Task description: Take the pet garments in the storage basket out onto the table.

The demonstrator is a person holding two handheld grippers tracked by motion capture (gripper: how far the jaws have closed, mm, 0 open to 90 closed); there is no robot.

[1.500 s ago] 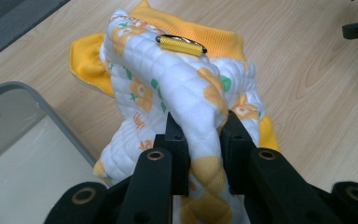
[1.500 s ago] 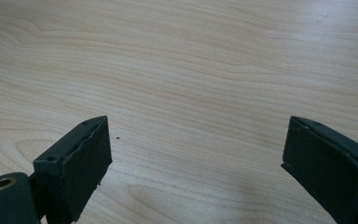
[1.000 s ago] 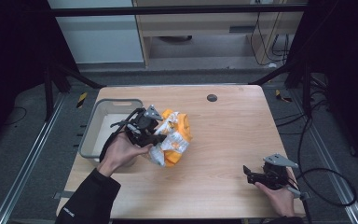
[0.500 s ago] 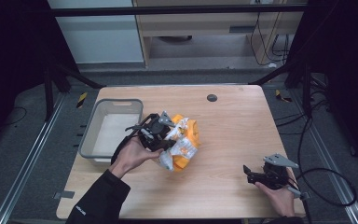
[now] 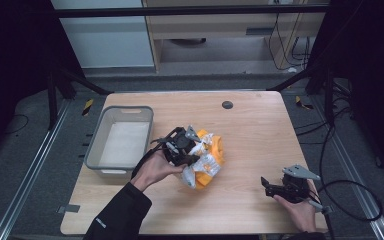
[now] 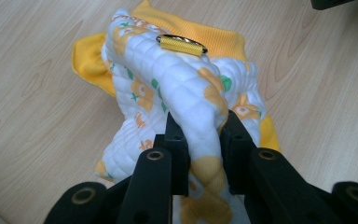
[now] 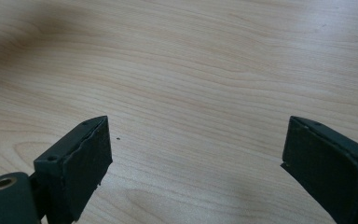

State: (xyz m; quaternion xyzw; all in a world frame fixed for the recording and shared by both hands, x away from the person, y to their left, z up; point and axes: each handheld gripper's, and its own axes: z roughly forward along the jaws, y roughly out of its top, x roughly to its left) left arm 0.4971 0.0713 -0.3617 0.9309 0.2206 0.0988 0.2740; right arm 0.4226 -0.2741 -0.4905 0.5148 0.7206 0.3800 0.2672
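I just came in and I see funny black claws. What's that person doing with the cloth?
A person holds a gripper in each hand at a wooden table. The left gripper is pinching a bunched white and orange cloth in the middle of the table, beside a grey bin. A small yellow clip sits on top of the cloth. The right gripper is open over bare wood near the table's right corner, holding nothing.

High view: overhead, facing forward-down over whole table [image 5: 260, 125]. Left gripper view: close, along jaws onto quilted cloth [image 6: 186, 93], shared with high view [image 5: 205, 160]. Right gripper view: close above bare tabletop.
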